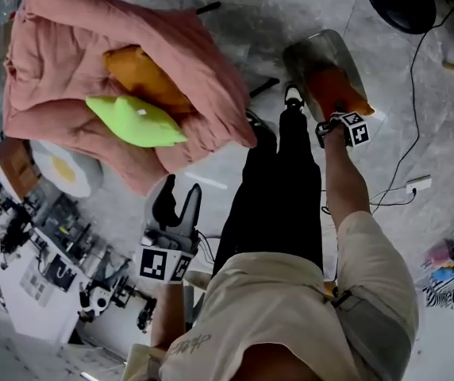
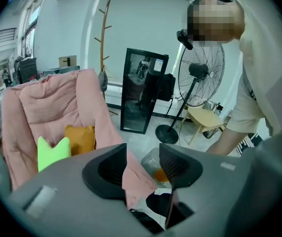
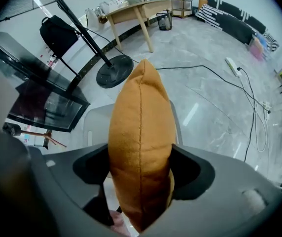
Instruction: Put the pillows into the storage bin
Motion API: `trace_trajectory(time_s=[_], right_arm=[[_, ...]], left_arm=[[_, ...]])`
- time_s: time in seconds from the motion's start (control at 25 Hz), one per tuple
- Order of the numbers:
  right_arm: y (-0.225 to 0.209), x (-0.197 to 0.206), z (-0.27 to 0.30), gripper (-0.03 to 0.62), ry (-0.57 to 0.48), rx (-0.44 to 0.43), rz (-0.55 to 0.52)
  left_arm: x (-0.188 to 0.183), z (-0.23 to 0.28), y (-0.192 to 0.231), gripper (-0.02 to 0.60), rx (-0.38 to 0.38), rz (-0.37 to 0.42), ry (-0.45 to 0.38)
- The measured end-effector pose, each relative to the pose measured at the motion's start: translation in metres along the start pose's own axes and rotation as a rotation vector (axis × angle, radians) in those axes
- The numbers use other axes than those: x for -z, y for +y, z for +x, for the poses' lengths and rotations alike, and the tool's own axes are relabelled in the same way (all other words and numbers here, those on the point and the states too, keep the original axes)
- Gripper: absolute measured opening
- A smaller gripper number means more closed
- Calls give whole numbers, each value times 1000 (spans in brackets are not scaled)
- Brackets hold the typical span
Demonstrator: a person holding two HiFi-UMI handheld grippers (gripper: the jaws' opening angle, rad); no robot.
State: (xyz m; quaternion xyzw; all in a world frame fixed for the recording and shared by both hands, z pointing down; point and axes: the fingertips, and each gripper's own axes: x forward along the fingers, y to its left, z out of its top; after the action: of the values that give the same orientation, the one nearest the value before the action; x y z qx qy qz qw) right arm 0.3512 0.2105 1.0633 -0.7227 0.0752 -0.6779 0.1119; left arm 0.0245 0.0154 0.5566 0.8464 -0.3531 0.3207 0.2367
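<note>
A large pink padded lounger [image 1: 60, 62] fills the upper left of the head view. To its right, well apart on the grey floor, stands a translucent plastic storage bin [image 1: 322, 50]. A second orange pillow [image 1: 144, 74] and a lime-green plush pillow [image 1: 136, 121] lie touching each other on the lounger, and a fried-egg-shaped cushion [image 1: 62, 169] lies on the floor just below it. The right gripper [image 3: 141, 169] points steeply down, its jaws pinching an orange velvety pillow [image 3: 141, 132] by the seam edge at the bin's mouth. The left gripper [image 1: 177, 201] hangs beside the lounger, jaws wide apart and holding nothing.
</note>
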Motion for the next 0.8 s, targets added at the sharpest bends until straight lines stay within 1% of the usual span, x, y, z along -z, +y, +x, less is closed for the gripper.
trace_trajectory(time_s=[0.12, 0.2, 0.28, 0.32, 0.4, 0.48, 0.64, 0.8], right_arm=[[-12, 5, 7, 362, 47, 64, -27], [-16, 8, 3, 357, 79, 135, -62], [-17, 9, -10, 311, 88, 181, -82], [-15, 7, -19, 307, 89, 182, -93], [-1, -2, -37, 305, 90, 153, -148], [22, -16, -51, 307, 91, 105, -256], [89, -45, -87, 307, 82, -16, -478], [155, -40, -134, 307, 74, -166, -684]], left_arm=[[13, 1, 3, 224, -7, -35, 9], [13, 1, 1, 225, 9, -31, -3], [6, -1, -1, 225, 21, -29, -28], [2, -2, -3, 225, 27, -33, -44], [-9, -5, -8, 225, 32, -40, -83], [-23, -10, -11, 229, 24, -45, -132], [-49, -27, -13, 229, -14, -52, -223], [-53, -58, 0, 229, -78, -73, -277]])
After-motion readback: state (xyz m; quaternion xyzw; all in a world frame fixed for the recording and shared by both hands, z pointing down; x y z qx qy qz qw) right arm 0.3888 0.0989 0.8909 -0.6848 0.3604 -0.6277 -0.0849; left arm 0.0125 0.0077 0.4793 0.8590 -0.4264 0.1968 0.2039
